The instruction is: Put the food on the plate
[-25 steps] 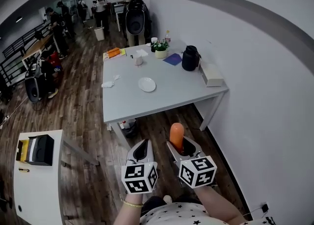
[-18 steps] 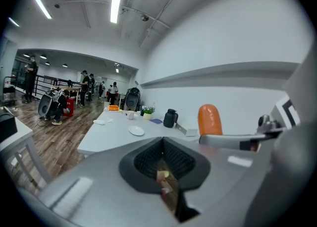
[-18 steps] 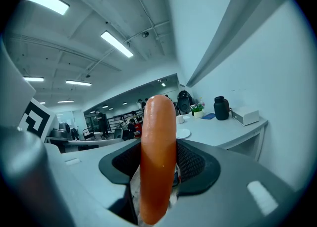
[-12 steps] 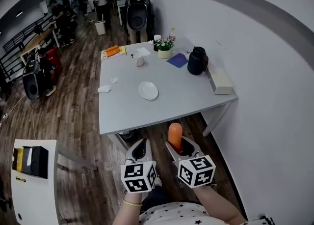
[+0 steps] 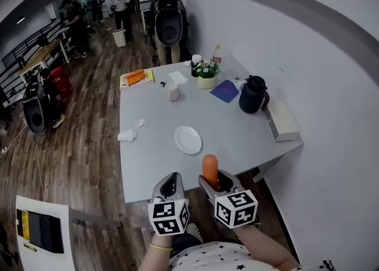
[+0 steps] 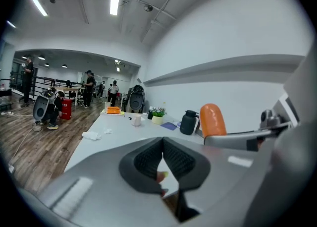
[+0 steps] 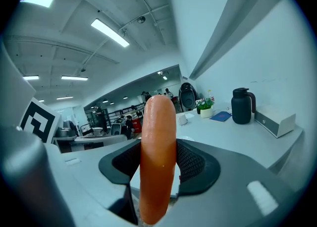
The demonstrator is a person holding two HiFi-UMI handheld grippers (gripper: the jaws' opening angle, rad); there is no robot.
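Note:
An orange sausage (image 5: pixel 209 169) stands upright between the fingers of my right gripper (image 5: pixel 212 181), which is shut on it just over the near edge of the grey table (image 5: pixel 154 157). In the right gripper view the sausage (image 7: pixel 157 156) fills the middle, with both pads pressed to its sides. The white plate (image 5: pixel 188 139) lies empty on the table, a little ahead and to the left of the sausage. My left gripper (image 5: pixel 170 186) hangs beside the right one, shut with nothing in it (image 6: pixel 162 157). From the left gripper view the sausage (image 6: pixel 213 120) shows at the right.
A black jug (image 5: pixel 253 94), a white box (image 5: pixel 283 121), a blue notebook (image 5: pixel 225 90), a potted plant (image 5: pixel 206 78), a cup (image 5: pixel 172 92), an orange-filled tray (image 5: pixel 135 77) and crumpled tissues (image 5: pixel 127 136) sit on the table. The wall runs along the right. People stand far behind.
The table and plate have drawn closer and lower in the head view. Both grippers now sit at the table's near edge, the sausage still held.

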